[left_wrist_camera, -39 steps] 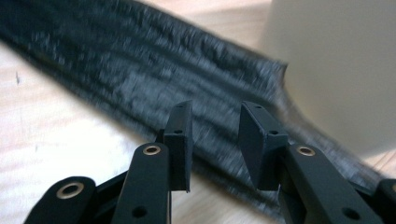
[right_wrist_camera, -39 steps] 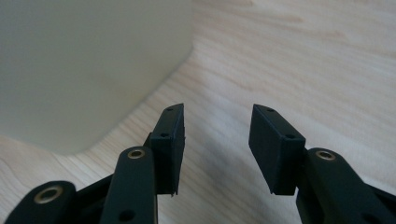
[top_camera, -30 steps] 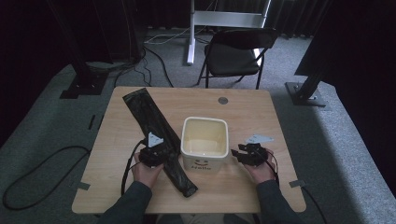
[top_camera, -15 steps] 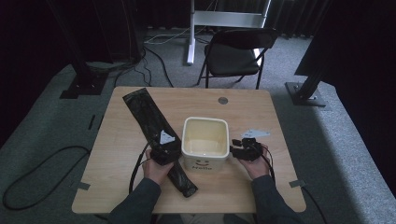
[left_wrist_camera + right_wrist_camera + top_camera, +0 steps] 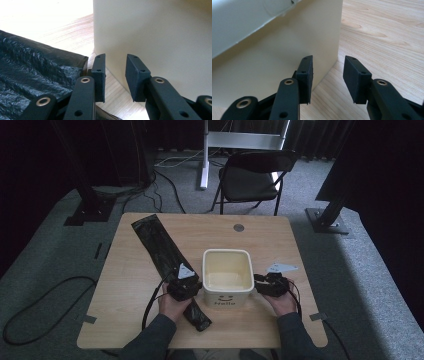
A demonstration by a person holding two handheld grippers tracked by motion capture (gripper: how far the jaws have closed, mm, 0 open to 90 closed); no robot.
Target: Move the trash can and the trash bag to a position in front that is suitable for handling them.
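Both your grippers, left and right, flank the bin at 9 and 3 o'clock, jaws closing empty, bag unfitted.

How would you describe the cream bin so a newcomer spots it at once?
Start at the wooden table; near its front edge, between the two hands, stands the cream bin. It is a square, open-topped, empty container with a smiley face and "Hello" printed on its front. The only thing beside it is a long, flat black plastic bag lying slantwise at its left.
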